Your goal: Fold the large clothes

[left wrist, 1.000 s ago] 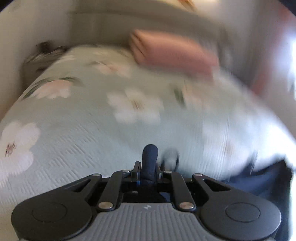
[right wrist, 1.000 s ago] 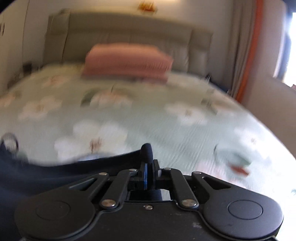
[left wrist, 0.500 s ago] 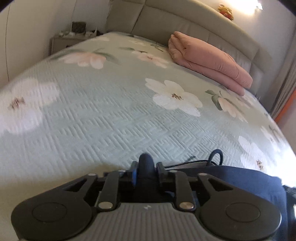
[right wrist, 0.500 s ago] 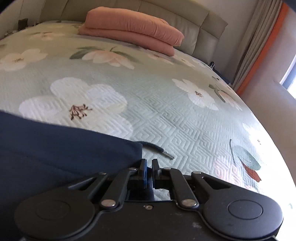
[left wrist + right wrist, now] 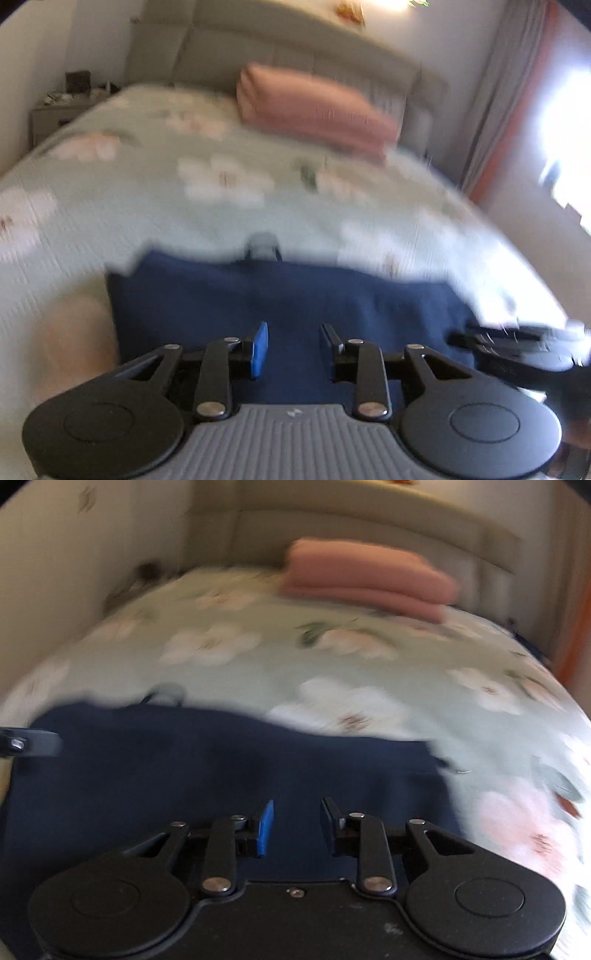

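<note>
Navy garment [image 5: 288,295] lies flat on the near part of the bed, a dark blue rectangle with a fairly straight far edge and a squared near-left corner, and both views are smeared with motion blur, so fine folds are hard to read. Left gripper [image 5: 293,349] hangs just above the cloth, jaws standing well apart with only blue fabric showing in the gap, gripping nothing. Right gripper [image 5: 297,827] sits the same way over the garment's right half [image 5: 221,760], jaws parted, nothing between them. In the left view the right gripper's dark frame pokes in at the near right edge, beside the garment's right border. At the far edge of the garment a small loop of drawstring [image 5: 263,247] curls out onto the bedspread [image 5: 147,192], pale green with big white and pink flowers. Farther back, a folded pink blanket [image 5: 314,110] rests by the grey padded headboard [image 5: 258,48]. Far left there's a nightstand [image 5: 55,110] with small blurred items on top; far right, a curtain [image 5: 491,122] with an orange strip.
</note>
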A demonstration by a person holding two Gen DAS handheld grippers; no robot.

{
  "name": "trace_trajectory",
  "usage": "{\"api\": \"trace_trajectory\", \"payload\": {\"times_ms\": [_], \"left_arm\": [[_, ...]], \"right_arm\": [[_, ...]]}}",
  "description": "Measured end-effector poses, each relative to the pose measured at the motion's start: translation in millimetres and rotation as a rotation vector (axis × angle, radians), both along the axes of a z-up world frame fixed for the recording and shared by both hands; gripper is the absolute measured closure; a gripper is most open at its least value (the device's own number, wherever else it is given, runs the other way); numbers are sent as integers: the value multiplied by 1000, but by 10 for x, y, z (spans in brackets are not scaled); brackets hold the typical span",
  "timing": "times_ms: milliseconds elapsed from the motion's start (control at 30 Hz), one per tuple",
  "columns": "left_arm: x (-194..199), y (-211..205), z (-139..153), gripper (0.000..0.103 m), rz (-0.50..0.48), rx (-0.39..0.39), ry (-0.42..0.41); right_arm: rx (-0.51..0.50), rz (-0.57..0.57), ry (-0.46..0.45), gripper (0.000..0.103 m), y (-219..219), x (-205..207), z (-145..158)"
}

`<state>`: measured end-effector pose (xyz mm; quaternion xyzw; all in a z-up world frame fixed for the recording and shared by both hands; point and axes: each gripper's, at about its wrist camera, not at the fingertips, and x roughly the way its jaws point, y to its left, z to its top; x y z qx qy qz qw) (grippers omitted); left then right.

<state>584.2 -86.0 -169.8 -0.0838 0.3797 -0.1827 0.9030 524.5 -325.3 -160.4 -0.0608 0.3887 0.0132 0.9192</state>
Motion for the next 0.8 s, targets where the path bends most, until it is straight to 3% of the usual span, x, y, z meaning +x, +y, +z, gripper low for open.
{"api": "trace_trajectory", "payload": {"times_ms": [33,67,100,133,167,200,267,300,333,400,500,533,633,700,800], "left_arm": [[-14,-11,-190,88,11,55,28],[-41,74,-381,99,20,60,48],[-81,239,-510,99,19,-6,54],[-117,491,-578,99,44,-152,86],[-132,666,-576,100,72,-242,138],[-175,777,-532,100,97,-277,158],[-355,856,-344,97,108,-216,128],[-454,857,-257,90,104,-179,120],[-559,860,-190,76,108,-128,118],[-747,881,-140,70,128,-70,114],[-984,1010,-299,73,184,-95,206],[-1053,1051,-358,78,206,-108,223],[-1201,1136,-390,79,218,-133,236],[-1196,1170,-335,79,215,-130,252],[-1140,1277,-197,65,255,-105,241]], "right_arm": [[-34,-2,77,72,48,98,-199],[-26,-23,113,68,-13,129,-332],[4,-45,98,63,-118,90,-328],[-9,-104,118,53,-224,65,-286],[-29,-177,132,55,-348,9,-222],[-52,-243,143,54,-476,-78,-166],[-47,-308,156,53,-704,-288,-43],[-15,-307,148,53,-744,-396,33],[23,-276,123,53,-705,-524,149],[49,-182,58,53,-501,-729,306],[103,-16,40,55,-13,-943,253],[86,16,64,55,125,-967,138],[5,40,168,57,376,-1021,-327],[-40,70,162,57,442,-1040,-315],[-66,86,188,57,467,-1026,-158]]}}
